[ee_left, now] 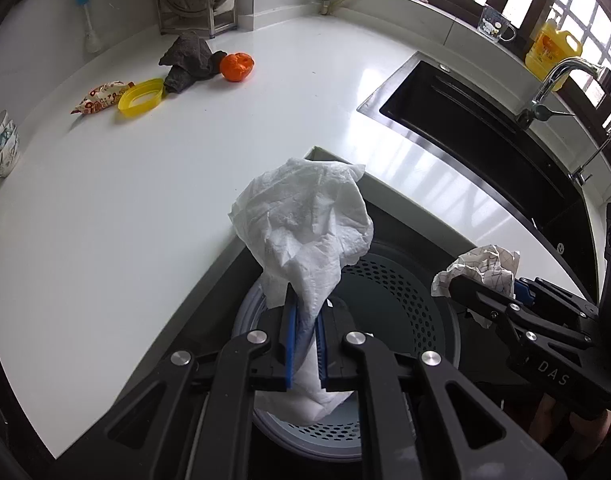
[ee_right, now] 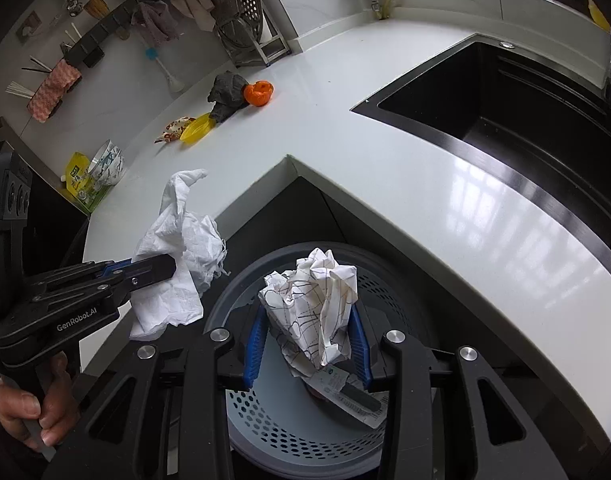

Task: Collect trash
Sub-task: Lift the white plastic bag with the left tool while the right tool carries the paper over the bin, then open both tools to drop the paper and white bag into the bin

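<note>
Two wads are in my grip above the bin [ee_right: 289, 432]. On the left, my left gripper [ee_left: 305, 344] is clenched on a white paper towel [ee_left: 305, 220], whose loose top flops toward the counter [ee_left: 145, 200] edge; I think it could snag there and fall outside. On the right, my right gripper [ee_right: 307, 344] clamps a patterned wrapper [ee_right: 317, 300] over the bin; an early release might bounce it off the rim.

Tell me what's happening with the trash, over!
Left gripper shut on white paper towel. Right gripper shut on patterned crumpled paper. Both over the perforated bin. Nothing in the way; orange peel on the counter.
</note>
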### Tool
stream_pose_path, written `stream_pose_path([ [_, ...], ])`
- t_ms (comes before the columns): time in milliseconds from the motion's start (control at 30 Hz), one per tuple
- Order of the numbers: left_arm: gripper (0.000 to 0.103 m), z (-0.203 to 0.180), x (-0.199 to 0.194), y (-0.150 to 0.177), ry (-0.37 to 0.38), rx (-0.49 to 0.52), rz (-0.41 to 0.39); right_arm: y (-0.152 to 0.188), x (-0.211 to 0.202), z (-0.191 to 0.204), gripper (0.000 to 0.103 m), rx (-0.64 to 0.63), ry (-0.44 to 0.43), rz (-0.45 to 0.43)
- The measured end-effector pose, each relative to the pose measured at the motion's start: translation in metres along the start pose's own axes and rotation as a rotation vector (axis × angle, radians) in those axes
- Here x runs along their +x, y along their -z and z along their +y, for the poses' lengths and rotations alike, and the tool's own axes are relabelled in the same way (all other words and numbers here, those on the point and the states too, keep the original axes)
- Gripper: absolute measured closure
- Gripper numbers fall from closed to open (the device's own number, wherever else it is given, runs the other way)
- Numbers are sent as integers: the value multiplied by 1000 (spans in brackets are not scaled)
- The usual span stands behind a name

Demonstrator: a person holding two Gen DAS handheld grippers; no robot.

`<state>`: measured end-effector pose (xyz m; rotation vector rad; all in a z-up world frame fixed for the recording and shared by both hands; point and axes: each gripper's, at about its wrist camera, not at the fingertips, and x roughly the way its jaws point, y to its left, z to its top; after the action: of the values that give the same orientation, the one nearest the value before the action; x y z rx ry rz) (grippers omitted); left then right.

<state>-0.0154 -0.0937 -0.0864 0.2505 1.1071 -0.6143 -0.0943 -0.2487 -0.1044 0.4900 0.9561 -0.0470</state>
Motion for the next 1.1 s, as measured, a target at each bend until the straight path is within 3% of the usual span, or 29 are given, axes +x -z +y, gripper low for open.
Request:
stream_pose_path([
  [433, 94, -11, 39, 40, 1, -37, 122, 36, 36, -25, 68, 43, -9, 138],
  [800, 94, -8, 51, 51, -20, -60, 168, 43, 57, -35, 66, 59, -16, 195],
  [867, 93, -7, 51, 52, -23, -67, 171, 44, 60, -35, 61, 56, -12, 200],
  [967, 79, -6, 50, 51, -35, -72, 171, 45, 65, -36, 54, 56, -9, 211],
  [1033, 57, -6, 48, 51, -45, -78, 159, 45, 66, -37, 51, 57, -5, 213],
  [1100, 53, -5, 44, 51, -50, -83, 144, 46, 66, -38, 48, 54, 2, 215],
])
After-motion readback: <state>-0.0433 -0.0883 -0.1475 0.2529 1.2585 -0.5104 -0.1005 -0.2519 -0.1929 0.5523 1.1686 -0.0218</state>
